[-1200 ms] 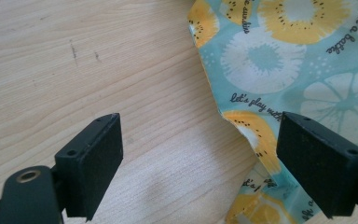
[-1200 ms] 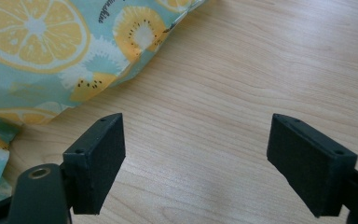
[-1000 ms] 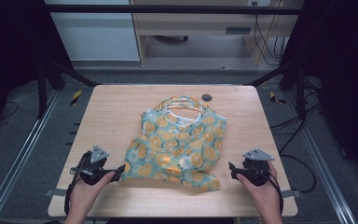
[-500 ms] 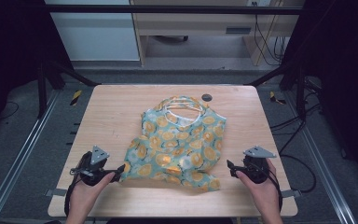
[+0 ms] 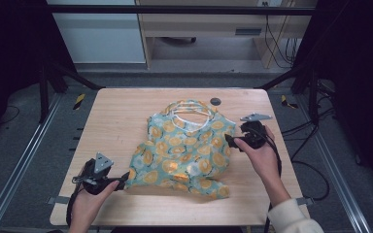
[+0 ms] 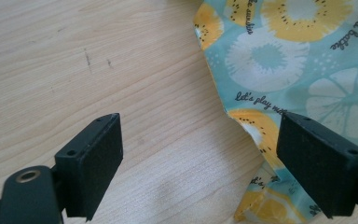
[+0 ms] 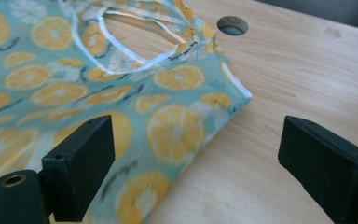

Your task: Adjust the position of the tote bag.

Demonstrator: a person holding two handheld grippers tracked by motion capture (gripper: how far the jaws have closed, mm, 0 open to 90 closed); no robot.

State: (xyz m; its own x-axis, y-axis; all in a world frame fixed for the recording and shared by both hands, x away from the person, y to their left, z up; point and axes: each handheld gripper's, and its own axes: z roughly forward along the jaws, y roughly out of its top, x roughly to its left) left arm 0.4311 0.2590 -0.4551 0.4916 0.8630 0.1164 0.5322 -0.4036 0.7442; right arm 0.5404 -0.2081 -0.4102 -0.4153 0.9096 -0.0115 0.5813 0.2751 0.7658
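Citrus-print tote bag (image 5: 187,148): lying crumpled at mid-tabletop (image 5: 116,111), handles pointing toward the grommet hole (image 5: 215,101). Left tongs (image 5: 125,177) spread, straddling the bag's near-left edge; right tongs (image 5: 229,140) spread at its right edge. Risk: thin fabric sliding or bunching, so the tongs are pinching one layer only.

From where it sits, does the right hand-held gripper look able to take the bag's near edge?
Probably yes. The right hand-held gripper is open beside the fruit-print bag, and in the right gripper view that edge lies between its jaws, flat on bare table with nothing in the way.
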